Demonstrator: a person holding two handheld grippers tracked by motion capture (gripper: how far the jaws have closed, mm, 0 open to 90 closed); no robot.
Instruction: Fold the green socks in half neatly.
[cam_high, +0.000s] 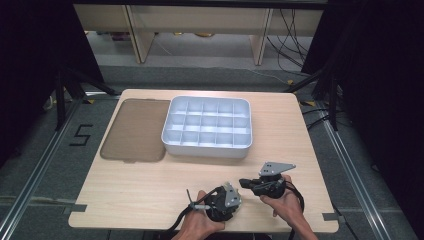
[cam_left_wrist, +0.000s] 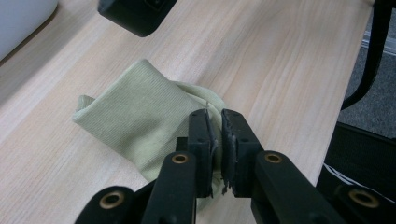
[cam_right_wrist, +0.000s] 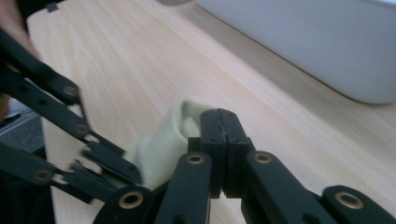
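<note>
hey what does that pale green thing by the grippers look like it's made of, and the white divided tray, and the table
The pale green sock looks like soft knit fabric: fine ribbing, limp folds, matte. The white divided tray seems moulded plastic, smooth with rounded corners and thin partition walls. The table looks like light wood or a wood-look laminate: straight grain lines, slight sheen; which one I cannot tell.

From the high view we look forward and down over the whole wooden surface (cam_high: 150, 190), far enough off to take in the white compartment tray (cam_high: 207, 146) and the floor beyond. In the left gripper view we ride just behind the left tool (cam_left_wrist: 215, 121), close above the surface, facing a pale green sock (cam_left_wrist: 135, 116). In the right gripper view we sit low behind the right tool (cam_right_wrist: 219, 116), facing the tray's wall (cam_right_wrist: 327, 51). Both gripper views share the sock and the near strip of surface.
</note>
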